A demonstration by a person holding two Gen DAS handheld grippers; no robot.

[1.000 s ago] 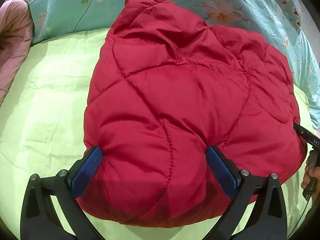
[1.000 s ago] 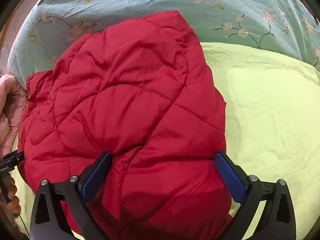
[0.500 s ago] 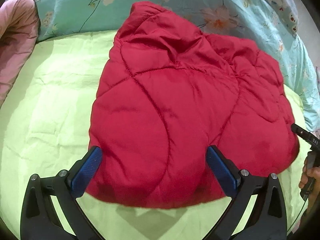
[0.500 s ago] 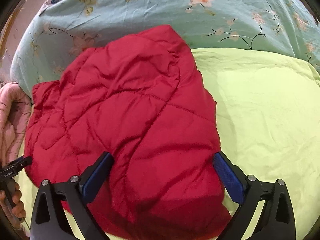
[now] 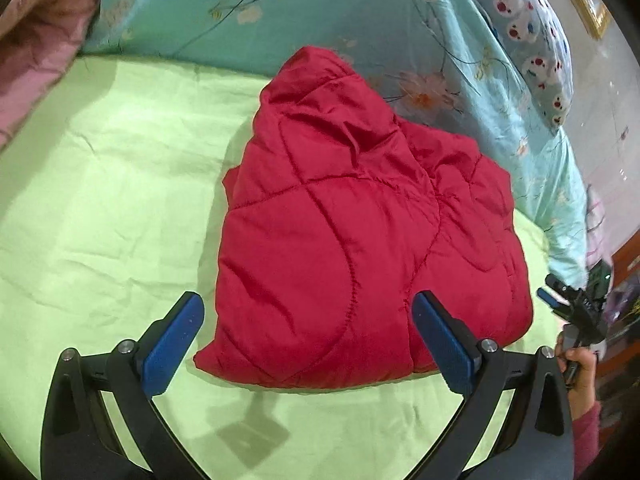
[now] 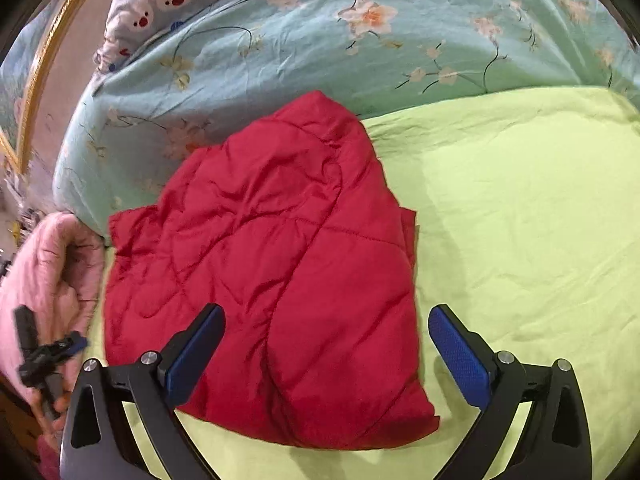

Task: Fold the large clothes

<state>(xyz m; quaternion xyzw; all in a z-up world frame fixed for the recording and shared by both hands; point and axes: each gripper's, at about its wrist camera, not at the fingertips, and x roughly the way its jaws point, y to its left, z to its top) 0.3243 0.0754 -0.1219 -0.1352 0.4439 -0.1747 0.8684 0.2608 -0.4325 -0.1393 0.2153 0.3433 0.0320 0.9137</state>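
red quilted jacket (image 5: 360,248) lay folded at 12 o'clock; left gripper (image 5: 308,340) and right gripper (image 6: 328,354) gaped empty, folding judged done, next move likely setting it aside.

Pink quilt (image 5: 36,40) cut off by frame; person's hand (image 6: 48,404) blurred.

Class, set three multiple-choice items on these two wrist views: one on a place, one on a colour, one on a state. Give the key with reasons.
1. Where does the jacket lie?
A on the green sheet
B on the floor
C on a chair

2. What colour are the gripper pads?
A red
B blue
C white

3. How is the left gripper?
A shut on the jacket
B open, holding nothing
C shut on the sheet

Key: A, sheet shows around the jacket's near edge; B, pads show blue in both views; B, its jaws stand wide apart.
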